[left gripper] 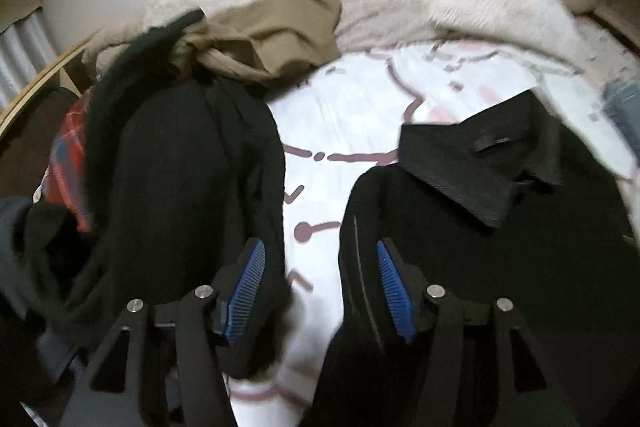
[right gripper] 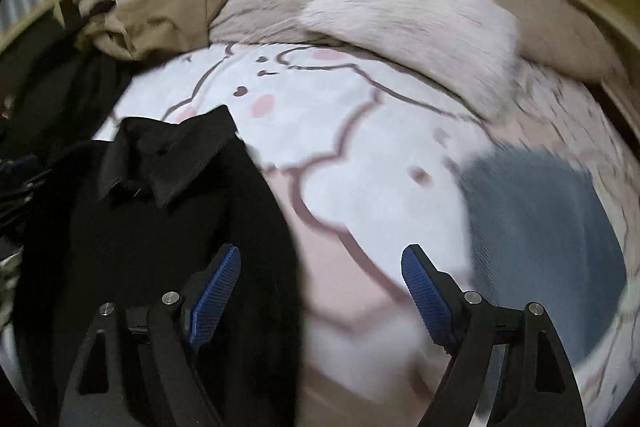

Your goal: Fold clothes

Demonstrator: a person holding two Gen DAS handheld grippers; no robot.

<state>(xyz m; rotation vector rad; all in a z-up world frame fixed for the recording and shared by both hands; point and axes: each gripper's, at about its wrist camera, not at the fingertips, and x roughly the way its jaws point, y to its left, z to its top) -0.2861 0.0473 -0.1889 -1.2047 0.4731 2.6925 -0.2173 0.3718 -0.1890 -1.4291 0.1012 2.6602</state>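
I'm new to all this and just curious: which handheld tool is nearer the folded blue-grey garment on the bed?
Right. The right tool has the folded blue-grey garment just beside its right finger, while for the left tool it sits far off at the picture's right edge.

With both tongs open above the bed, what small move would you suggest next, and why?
Probably lower the right tongs onto the near edge of the black collared shirt to start its fold. It lies flat on the bedsheet, collar away, and neither the right nor the left tongs hold anything.
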